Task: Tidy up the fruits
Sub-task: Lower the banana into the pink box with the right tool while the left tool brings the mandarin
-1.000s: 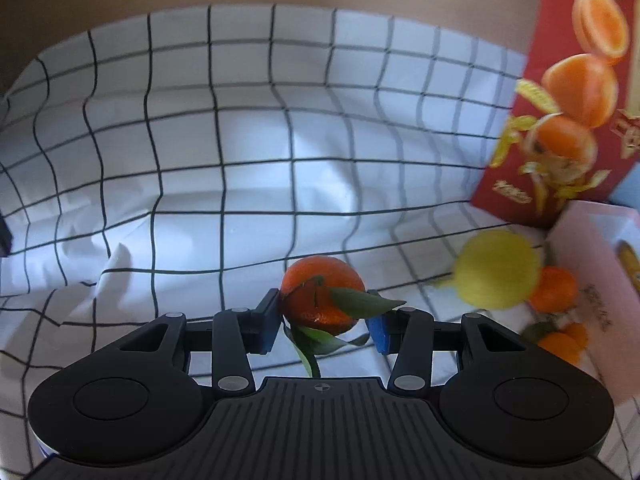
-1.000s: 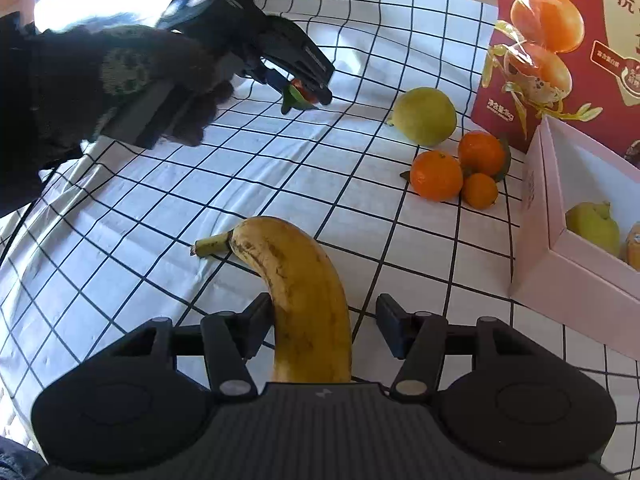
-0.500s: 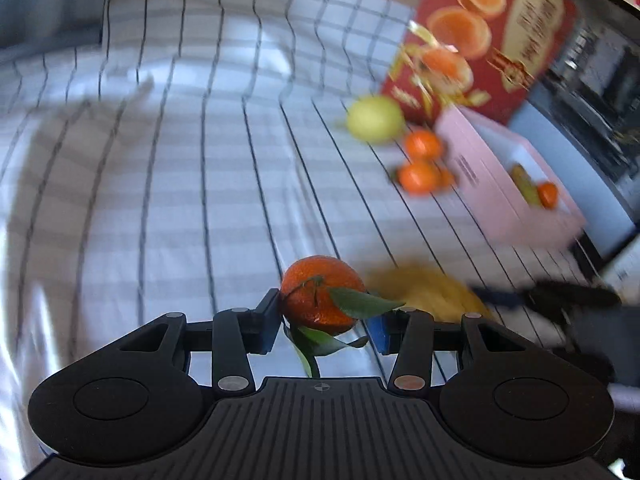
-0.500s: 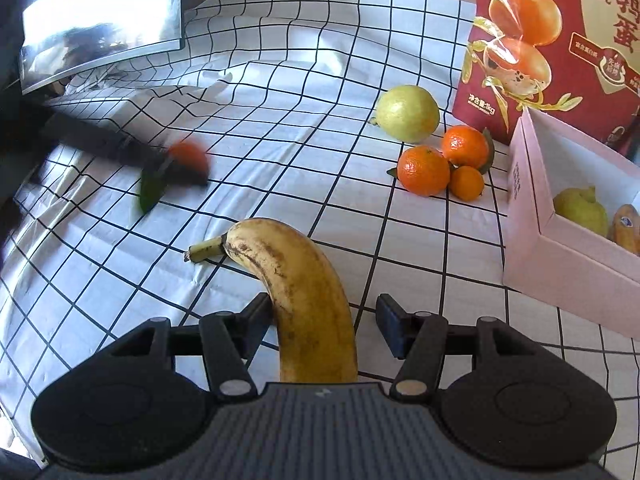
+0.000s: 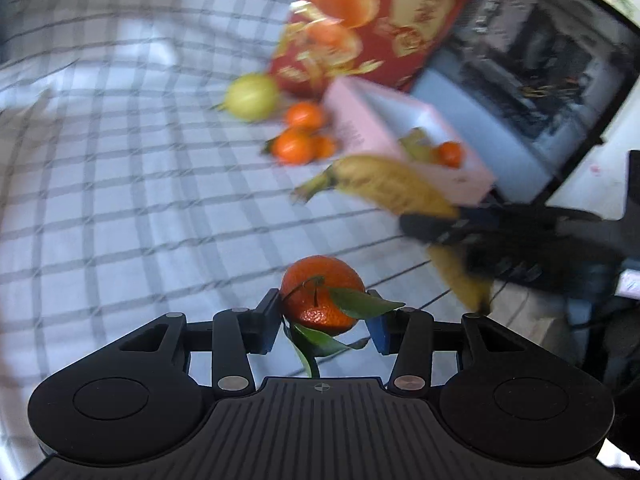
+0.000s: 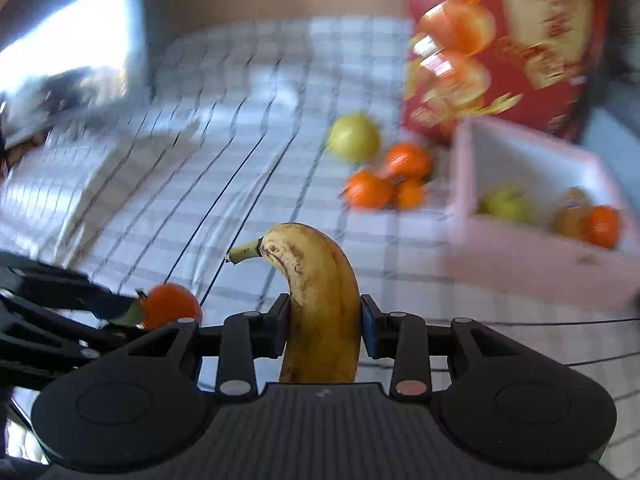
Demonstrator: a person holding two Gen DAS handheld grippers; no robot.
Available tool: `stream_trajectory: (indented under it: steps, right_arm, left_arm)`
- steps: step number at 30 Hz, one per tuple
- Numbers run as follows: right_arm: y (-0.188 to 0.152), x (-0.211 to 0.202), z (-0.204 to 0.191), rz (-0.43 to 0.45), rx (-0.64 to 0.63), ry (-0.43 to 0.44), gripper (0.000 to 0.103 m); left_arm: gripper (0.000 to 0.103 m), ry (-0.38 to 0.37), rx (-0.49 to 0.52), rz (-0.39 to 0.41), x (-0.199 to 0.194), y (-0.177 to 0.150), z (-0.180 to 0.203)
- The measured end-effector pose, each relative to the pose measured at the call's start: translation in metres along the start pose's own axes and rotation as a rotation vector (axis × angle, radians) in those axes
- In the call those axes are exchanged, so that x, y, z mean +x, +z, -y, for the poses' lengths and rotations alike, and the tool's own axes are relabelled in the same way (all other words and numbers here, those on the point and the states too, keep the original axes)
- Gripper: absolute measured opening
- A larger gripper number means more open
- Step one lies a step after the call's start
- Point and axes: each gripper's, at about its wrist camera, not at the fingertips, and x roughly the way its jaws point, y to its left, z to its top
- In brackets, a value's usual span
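A white cloth with a dark grid of lines (image 6: pixel 280 168) is covering the whole surface, rumpling into folds off to the left of the right gripper. Ahead and to the right of the grippers, a round yellow-green fruit (image 6: pixel 353 137) is sitting on the cloth, with three small orange mandarins (image 6: pixel 384 184) clustering just beside it. Right next to them an open pink cardboard box (image 6: pixel 532 264) is resting on the cloth, and a tall red carton printed with orange halves (image 6: pixel 504 40) is standing just behind it.
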Motion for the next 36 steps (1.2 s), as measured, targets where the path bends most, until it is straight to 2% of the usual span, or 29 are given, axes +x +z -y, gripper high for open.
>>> stream_trajectory:
  steps: [4, 8, 12, 16, 22, 29, 33, 36]
  right_arm:
    - [0.031, -0.041, 0.044, 0.091, 0.052, -0.119, 0.035]
    - [0.061, -0.067, 0.088, 0.152, 0.087, -0.253, 0.035]
    - [0.080, -0.079, 0.119, 0.171, 0.075, -0.318, 0.035]
    - [0.092, -0.057, 0.154, 0.117, 0.137, -0.249, 0.035]
    - [0.101, 0.017, 0.191, -0.011, 0.209, -0.110, 0.035]
    - [0.102, 0.104, 0.198, -0.143, 0.200, -0.013, 0.035]
    - [0.099, 0.130, 0.195, -0.196, 0.205, -0.010, 0.036]
    - [0.091, 0.133, 0.202, -0.229, 0.249, 0.027, 0.036]
  left_arm:
    - [0.050, -0.099, 0.085, 0.035, 0.019, 0.038, 0.032]
    - [0.050, -0.153, 0.181, 0.101, 0.043, 0.077, 0.071]
    - [0.050, -0.158, 0.160, 0.139, 0.068, 0.113, 0.092]
    - [0.050, -0.145, 0.099, 0.142, 0.088, 0.122, 0.098]
    - [0.050, -0.109, 0.016, 0.085, 0.095, 0.091, 0.096]
    - [0.050, 0.035, -0.103, 0.041, 0.081, 0.057, 0.074]
    - [0.050, 0.093, -0.191, 0.059, 0.073, 0.048, 0.059]
    - [0.050, 0.112, -0.216, 0.054, 0.074, 0.046, 0.054]
